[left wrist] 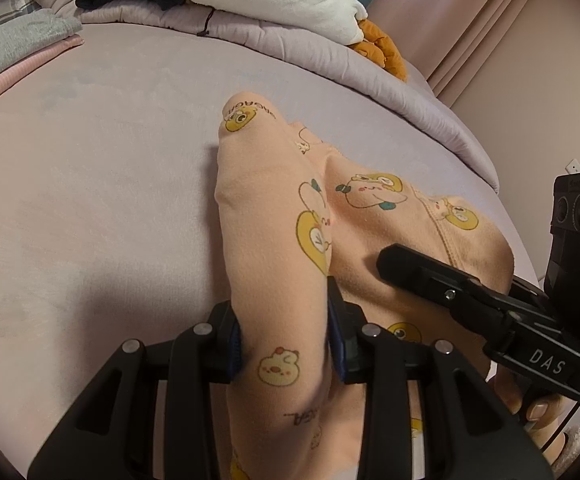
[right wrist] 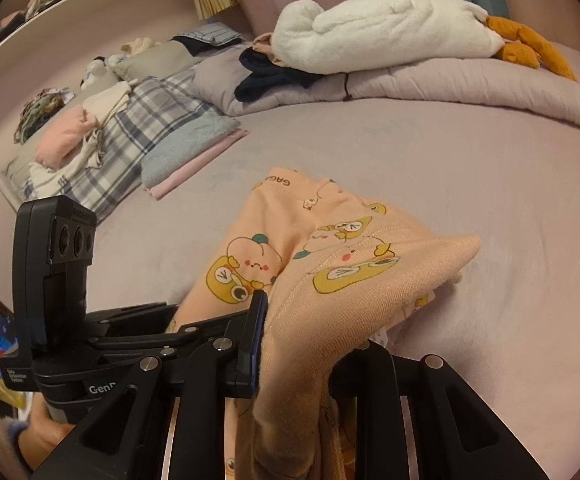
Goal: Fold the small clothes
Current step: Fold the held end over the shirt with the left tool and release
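Peach baby garment (left wrist: pixel 282 264), printed with yellow ducks and pale cartoon animals, hangs bunched between both tongs above the lilac bed sheet (left wrist: pixel 90 200). Left tongs (left wrist: pixel 286 344) are clamped on a thick rolled fold of it, the blue pads pressing the cloth from either side; beyond the pads the fold runs forward to a rounded end bearing a duck print and some lettering. Right tongs (right wrist: pixel 302 344) are likewise clamped on the same garment (right wrist: pixel 330 272), one blue pad visible against the cloth, the other buried under a draped flap that peaks to a corner off to their right. The two tools sit close beside each other: the right one's black finger lies against the cloth just right of the left tongs. Ahead of both, well apart from them, a rolled lilac duvet (right wrist: pixel 450 80) carries a white plush toy (right wrist: pixel 370 28) with orange feet and a dark garment (right wrist: pixel 274 74). Far left of the right tongs lie folded grey and pink cloths (right wrist: pixel 186 152) and a plaid pillow (right wrist: pixel 130 136).
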Demonstrator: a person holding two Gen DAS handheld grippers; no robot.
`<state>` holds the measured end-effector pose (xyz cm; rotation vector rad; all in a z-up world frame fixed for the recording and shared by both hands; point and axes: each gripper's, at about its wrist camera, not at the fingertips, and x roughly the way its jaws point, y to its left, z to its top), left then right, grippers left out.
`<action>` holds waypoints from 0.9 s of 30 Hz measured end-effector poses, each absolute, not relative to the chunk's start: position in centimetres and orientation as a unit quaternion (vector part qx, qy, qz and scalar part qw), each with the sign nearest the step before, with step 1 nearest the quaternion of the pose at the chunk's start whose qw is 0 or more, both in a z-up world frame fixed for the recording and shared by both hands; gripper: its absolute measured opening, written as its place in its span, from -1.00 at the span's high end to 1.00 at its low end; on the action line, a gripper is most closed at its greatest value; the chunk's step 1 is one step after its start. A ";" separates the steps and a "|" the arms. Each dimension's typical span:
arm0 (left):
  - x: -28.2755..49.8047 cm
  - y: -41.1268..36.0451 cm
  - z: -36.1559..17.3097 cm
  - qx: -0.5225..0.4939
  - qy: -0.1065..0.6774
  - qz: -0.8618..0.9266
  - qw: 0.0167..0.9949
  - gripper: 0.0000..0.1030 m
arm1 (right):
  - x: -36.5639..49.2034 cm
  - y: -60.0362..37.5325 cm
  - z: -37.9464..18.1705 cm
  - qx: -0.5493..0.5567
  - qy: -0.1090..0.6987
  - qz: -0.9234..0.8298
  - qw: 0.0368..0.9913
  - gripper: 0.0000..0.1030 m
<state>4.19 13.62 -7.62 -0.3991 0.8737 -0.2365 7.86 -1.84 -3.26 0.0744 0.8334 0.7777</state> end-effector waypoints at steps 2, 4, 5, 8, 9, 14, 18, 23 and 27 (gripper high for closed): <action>4.4 13.7 -7.7 -0.191 0.421 -0.113 0.879 0.33 | 8.1 -1.8 -3.5 0.039 0.399 0.367 0.839 0.50; 4.5 13.7 -7.8 -0.189 0.422 -0.113 0.879 0.31 | 8.1 -2.0 -3.7 0.045 0.402 0.366 0.838 0.50; 4.5 13.7 -7.9 -0.188 0.423 -0.112 0.879 0.31 | 8.2 -2.0 -3.8 0.047 0.403 0.366 0.837 0.50; 4.8 13.8 -8.1 -0.187 0.426 -0.109 0.878 0.28 | 8.4 -2.3 -4.1 0.055 0.411 0.362 0.835 0.50; 4.7 13.7 -8.2 -0.186 0.427 -0.108 0.878 0.25 | 8.6 -2.4 -4.3 0.058 0.415 0.359 0.834 0.50; 4.8 13.6 -8.3 -0.177 0.431 -0.102 0.879 0.18 | 9.2 -3.5 -5.3 0.086 0.440 0.343 0.826 0.50; 4.6 13.5 -8.4 -0.168 0.434 -0.096 0.880 0.11 | 9.4 -4.3 -6.0 0.101 0.458 0.326 0.821 0.49; 4.3 13.4 -8.3 -0.149 0.434 -0.078 0.885 -0.07 | 9.2 -4.9 -6.4 0.102 0.470 0.302 0.823 0.36; 3.8 13.9 -8.4 -0.147 0.436 -0.065 0.886 -0.27 | 9.0 -5.9 -6.5 0.111 0.474 0.287 0.825 0.19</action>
